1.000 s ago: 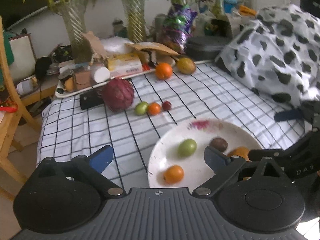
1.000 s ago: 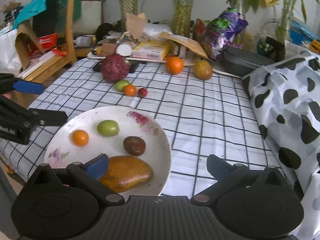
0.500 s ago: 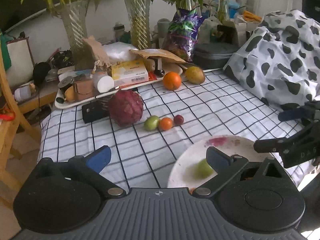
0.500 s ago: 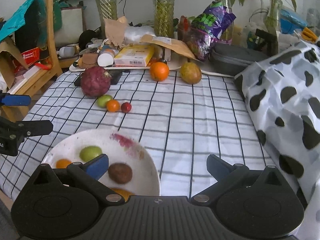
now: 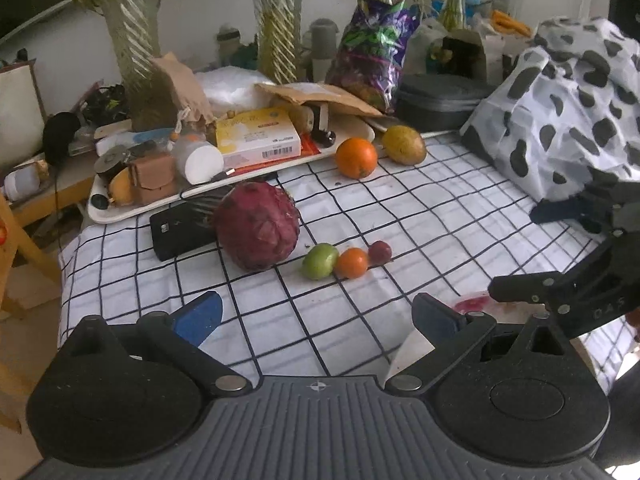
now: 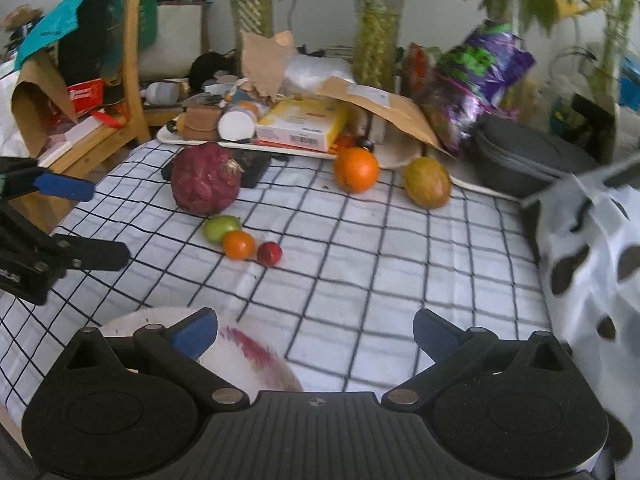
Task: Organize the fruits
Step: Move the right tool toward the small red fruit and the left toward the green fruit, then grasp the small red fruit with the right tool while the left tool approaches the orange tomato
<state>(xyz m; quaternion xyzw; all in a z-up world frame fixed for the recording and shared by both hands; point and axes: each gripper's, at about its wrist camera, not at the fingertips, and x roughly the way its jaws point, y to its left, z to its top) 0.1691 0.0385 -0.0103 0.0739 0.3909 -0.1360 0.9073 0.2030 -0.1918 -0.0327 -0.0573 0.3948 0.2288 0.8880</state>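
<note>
On the checked cloth lie a dark red dragon fruit point(image 5: 258, 226) point(image 6: 206, 184), a small green fruit point(image 5: 320, 261) point(image 6: 220, 228), a small orange fruit point(image 5: 351, 263) point(image 6: 239, 245), a small red fruit point(image 5: 379, 252) point(image 6: 269, 253), a large orange point(image 5: 356, 157) point(image 6: 356, 169) and a yellow-green mango point(image 5: 404, 145) point(image 6: 426, 182). The white plate point(image 6: 256, 364) point(image 5: 476, 305) shows only as a rim behind the gripper bodies. My left gripper point(image 5: 316, 318) is open and empty, short of the small fruits. My right gripper point(image 6: 314, 326) is open and empty over the plate's far edge.
A cluttered white tray point(image 5: 120, 212) with a yellow box point(image 5: 258, 142), a black phone point(image 5: 180, 230), vases, a purple bag point(image 5: 372, 52) and a grey case point(image 5: 440, 100) line the back. A cow-spotted cloth point(image 5: 560, 112) lies right; a wooden chair point(image 6: 132, 64) stands left.
Both grippers have pulled back and tilted up from the plate. The plate with its fruits has slid out of sight beneath them; the loose fruits now sit nearer the middle of both views.
</note>
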